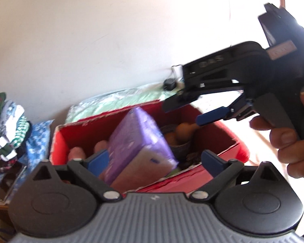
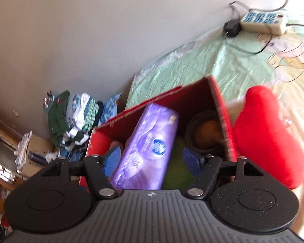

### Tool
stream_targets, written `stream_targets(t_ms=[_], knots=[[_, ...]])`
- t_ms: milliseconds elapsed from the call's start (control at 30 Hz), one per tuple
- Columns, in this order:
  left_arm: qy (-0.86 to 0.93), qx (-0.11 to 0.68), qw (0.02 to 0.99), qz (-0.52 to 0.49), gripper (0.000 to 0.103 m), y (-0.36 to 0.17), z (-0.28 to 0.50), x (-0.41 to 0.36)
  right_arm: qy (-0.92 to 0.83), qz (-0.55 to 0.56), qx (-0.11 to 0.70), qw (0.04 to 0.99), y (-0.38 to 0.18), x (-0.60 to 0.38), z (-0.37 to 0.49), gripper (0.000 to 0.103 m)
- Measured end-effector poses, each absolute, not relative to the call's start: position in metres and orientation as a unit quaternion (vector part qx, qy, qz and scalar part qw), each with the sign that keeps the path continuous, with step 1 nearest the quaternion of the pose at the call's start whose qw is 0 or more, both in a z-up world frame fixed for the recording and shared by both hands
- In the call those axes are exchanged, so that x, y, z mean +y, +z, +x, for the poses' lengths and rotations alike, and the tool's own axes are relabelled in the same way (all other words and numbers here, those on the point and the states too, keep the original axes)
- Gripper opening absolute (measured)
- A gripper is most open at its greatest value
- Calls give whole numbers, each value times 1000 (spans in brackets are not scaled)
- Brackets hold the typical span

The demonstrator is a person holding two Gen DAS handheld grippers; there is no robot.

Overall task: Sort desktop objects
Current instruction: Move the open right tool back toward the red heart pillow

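Observation:
An open red box (image 1: 75,137) (image 2: 223,105) stands on a pale green sheet. A purple tissue pack (image 1: 135,137) (image 2: 150,141) leans tilted inside it. Beside the pack is a dark basket (image 2: 192,129) with brown rounded things (image 1: 180,133). My left gripper (image 1: 154,158) is at the box's near rim, jaws wide, with a gap between the pack and the right pad. My right gripper (image 1: 181,114) (image 2: 151,158) hovers above the box's right side, held by a hand (image 1: 289,141), with nothing pinched between its blue pads (image 1: 210,117).
A red cushion (image 2: 267,133) lies against the box's right side. A pile of folded clothes (image 1: 8,125) (image 2: 75,121) sits left by the wall. A power strip (image 2: 261,21) with cables lies on the green sheet (image 2: 192,60) at the back right.

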State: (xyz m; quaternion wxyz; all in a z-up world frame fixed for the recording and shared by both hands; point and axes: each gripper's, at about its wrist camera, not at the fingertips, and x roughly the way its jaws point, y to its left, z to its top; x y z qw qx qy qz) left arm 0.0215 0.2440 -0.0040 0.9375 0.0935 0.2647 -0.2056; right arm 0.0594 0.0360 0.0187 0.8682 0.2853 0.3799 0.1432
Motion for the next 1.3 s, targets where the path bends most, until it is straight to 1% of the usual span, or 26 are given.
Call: stream_targets(t_ms=[67, 133, 233, 333, 433, 567, 667, 733, 800, 867, 933, 1033, 1133, 1300], knots=[[-219, 263, 934, 98, 99, 5, 17, 232, 130, 293, 371, 872, 21, 20, 52, 72], [-235, 278, 926, 97, 99, 5, 23, 220, 120, 305, 367, 870, 20, 6, 47, 72], [-243, 306, 918, 68, 101, -6, 42, 208, 113, 323, 367, 865, 15, -14, 42, 72], [-213, 318, 921, 67, 102, -15, 59, 197, 108, 323, 364, 867, 15, -32, 39, 72], [-182, 320, 926, 82, 102, -10, 42, 175, 104, 330, 360, 866, 16, -55, 35, 72], [-172, 308, 934, 55, 101, 12, 9, 161, 79, 319, 357, 874, 15, -91, 34, 72], [-206, 291, 934, 38, 101, 25, -15, 168, 59, 311, 369, 874, 4, -116, 37, 72], [-237, 294, 926, 29, 101, 28, -22, 159, 58, 317, 381, 867, -4, -130, 40, 71], [-262, 309, 914, 21, 101, 23, -18, 142, 64, 316, 392, 861, -10, -139, 43, 69], [-288, 333, 898, 5, 98, 11, -13, 123, 79, 303, 404, 860, -14, -143, 48, 68], [-301, 351, 887, 7, 98, -1, -7, 105, 97, 287, 411, 860, -15, -146, 53, 67], [-279, 383, 880, 22, 98, -23, -6, 75, 129, 263, 425, 856, -16, -149, 62, 67], [-253, 415, 874, 1, 98, -44, 1, 59, 162, 240, 446, 847, -20, -147, 75, 67], [-208, 415, 886, 14, 101, -73, 17, 39, 209, 214, 478, 826, -29, -133, 102, 67]])
